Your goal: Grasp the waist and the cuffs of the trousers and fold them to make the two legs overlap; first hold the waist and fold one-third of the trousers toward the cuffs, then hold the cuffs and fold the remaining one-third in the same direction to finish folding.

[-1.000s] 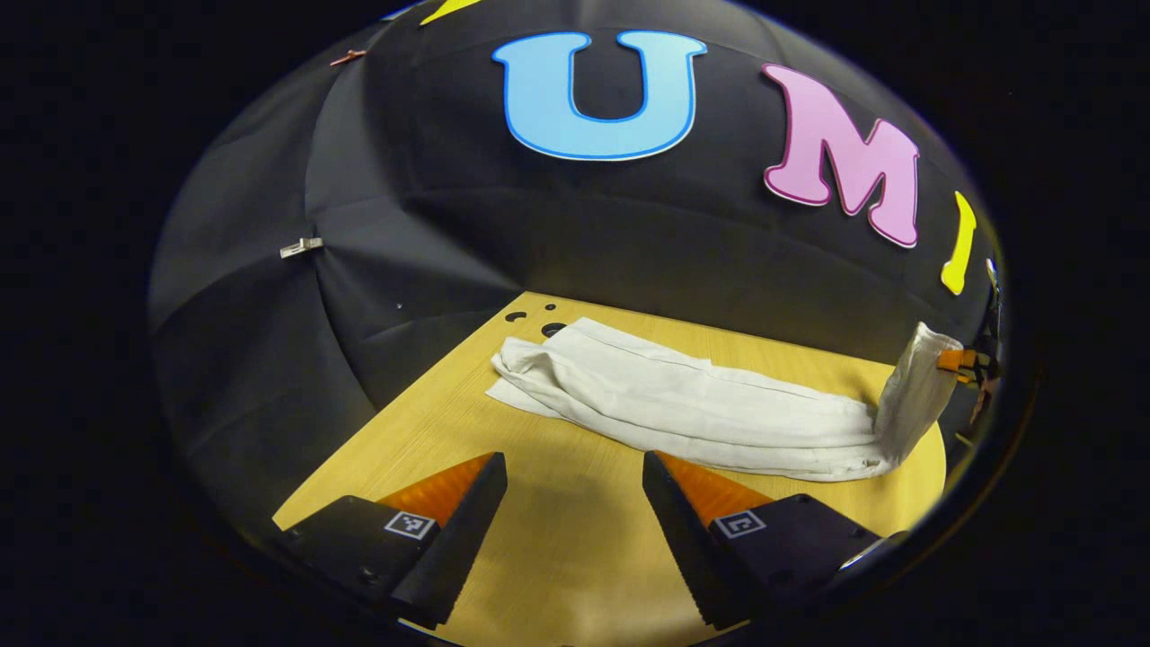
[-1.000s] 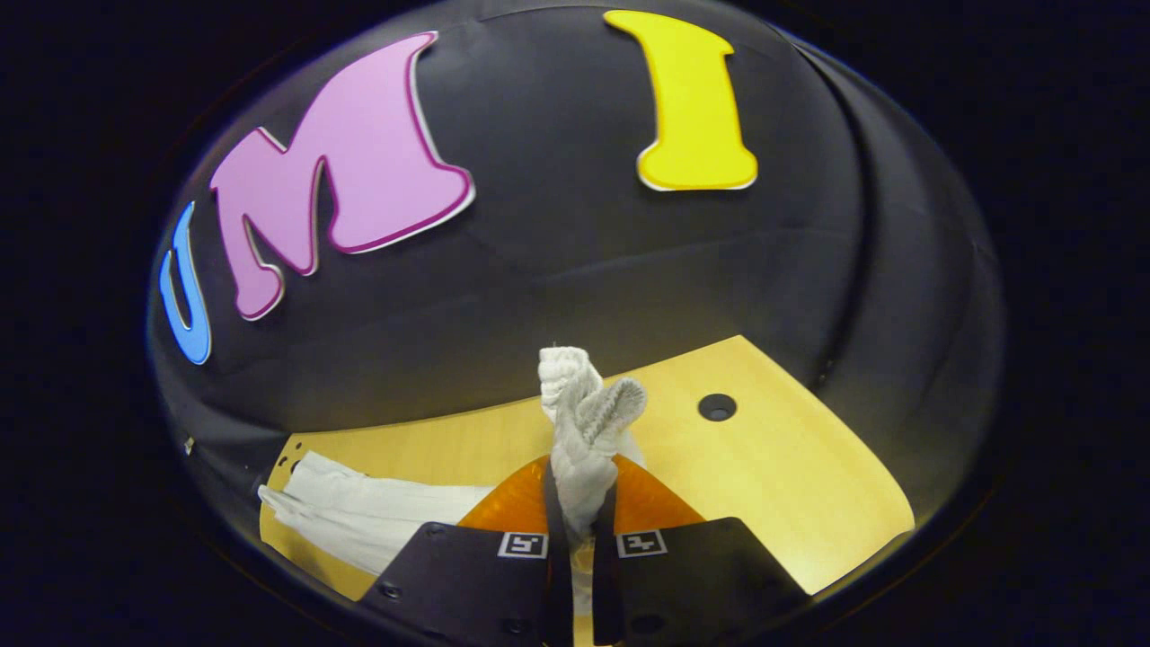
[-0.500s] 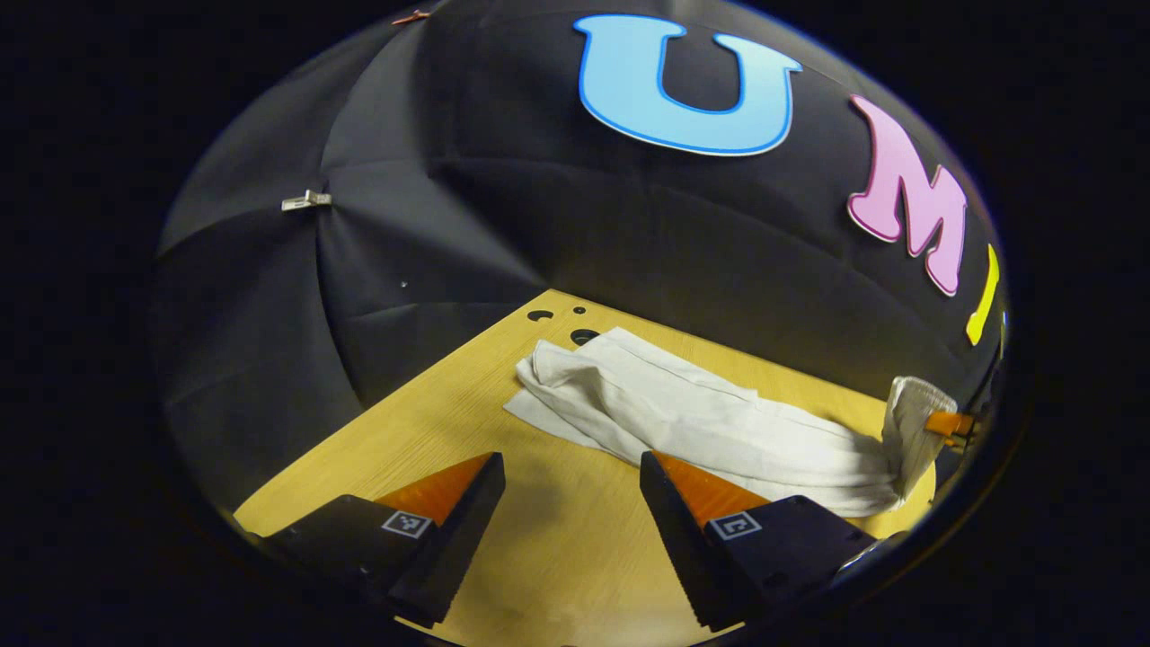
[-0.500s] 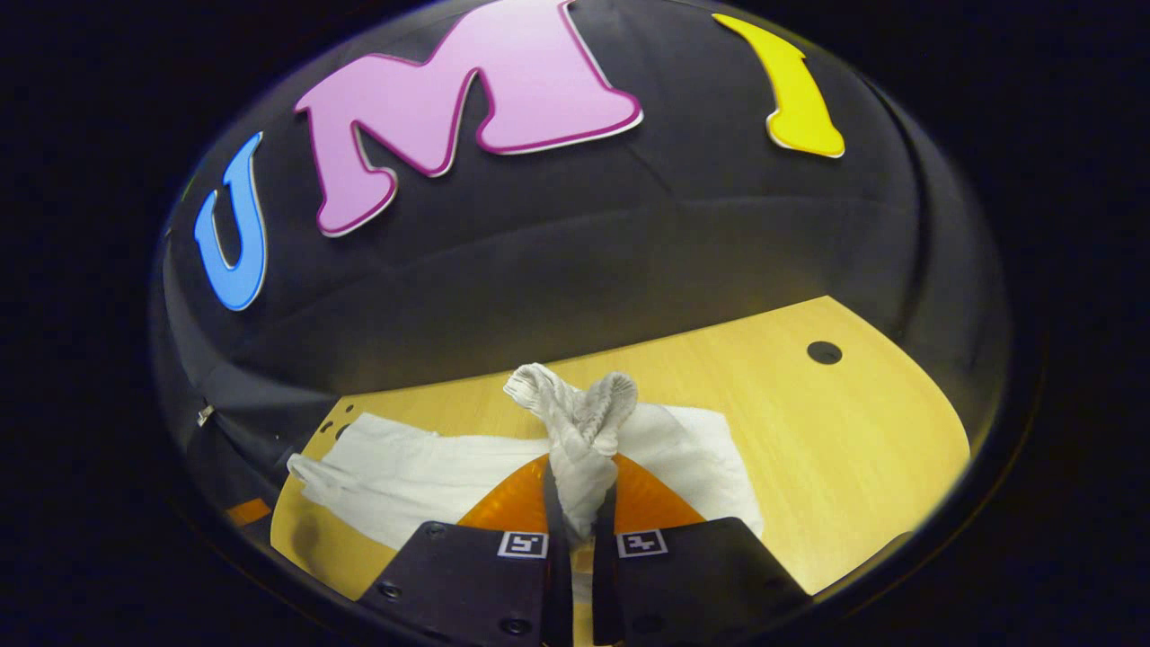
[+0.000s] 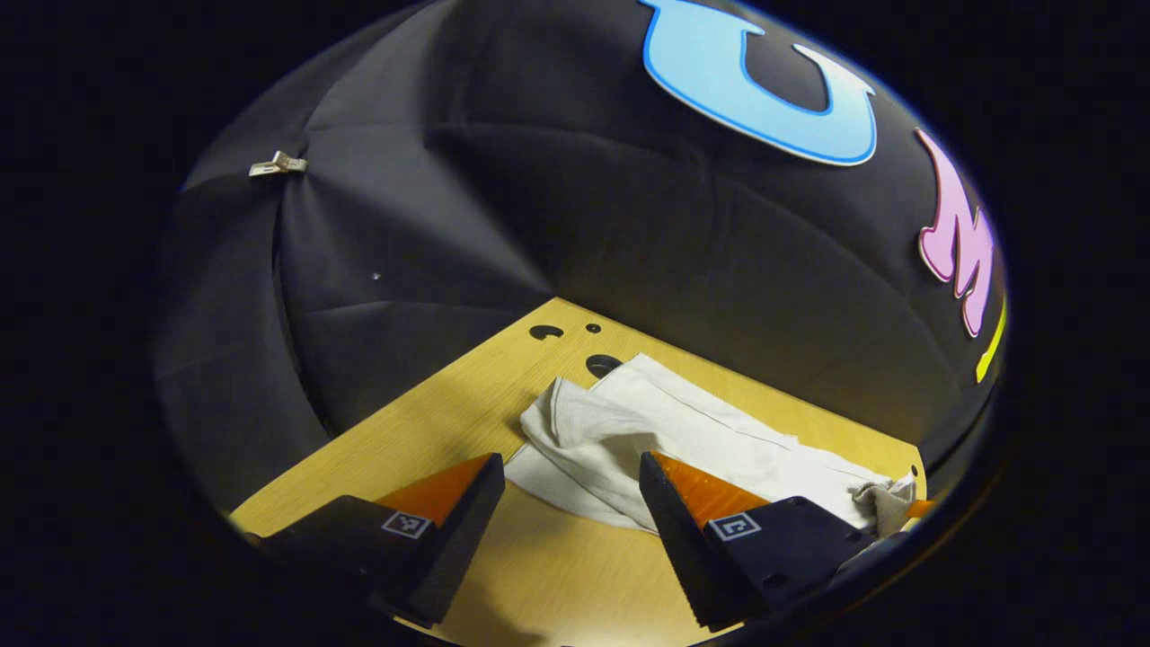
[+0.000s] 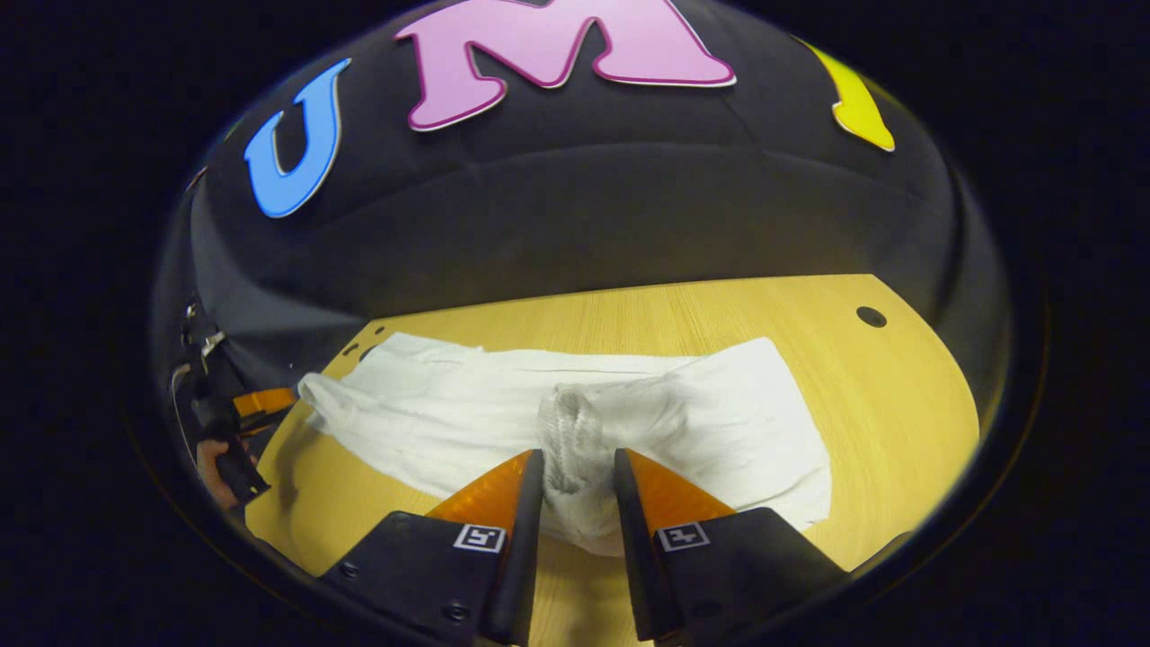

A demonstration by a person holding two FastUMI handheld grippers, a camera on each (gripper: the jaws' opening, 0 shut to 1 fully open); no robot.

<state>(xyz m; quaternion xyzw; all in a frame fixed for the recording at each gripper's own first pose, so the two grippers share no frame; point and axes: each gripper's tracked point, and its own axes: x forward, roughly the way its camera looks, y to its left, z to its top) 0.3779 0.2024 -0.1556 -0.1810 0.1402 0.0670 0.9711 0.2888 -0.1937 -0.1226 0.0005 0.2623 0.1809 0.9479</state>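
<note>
1. The white trousers (image 6: 503, 413) lay along the light wooden surface (image 6: 880, 395), stretched crosswise in the right gripper view, with one end folded back over the middle so that a thicker layer sat on top.
2. The right gripper (image 6: 575, 485) stood low over the near edge of the trousers, and a ribbed, bunched fold of the cloth (image 6: 568, 440) rose between its fingers.
3. Its jaws stood a little apart around that bunch; whether both pressed on the cloth I could not tell.
4. The left gripper (image 5: 570, 481) hovered near the other end of the trousers (image 5: 665, 431), its jaws wide apart with nothing between them.
5. In the left gripper view its right-hand finger (image 5: 669, 503) overlapped the near edge of the cloth, while the other finger stood over bare wood just beside the trouser end.
6. That end lay rumpled, with a loose flap curled over near the round holes in the surface (image 5: 604, 364).
7. Far off in the left gripper view, the bunched fold (image 5: 885, 496) showed at the right edge of the trousers.
8. In the right gripper view the left gripper (image 6: 256, 404) and part of the hand (image 6: 214, 465) holding it showed at the far left, near the trouser end.
9. The black booth wall (image 6: 575, 216) stood behind the surface.
</note>
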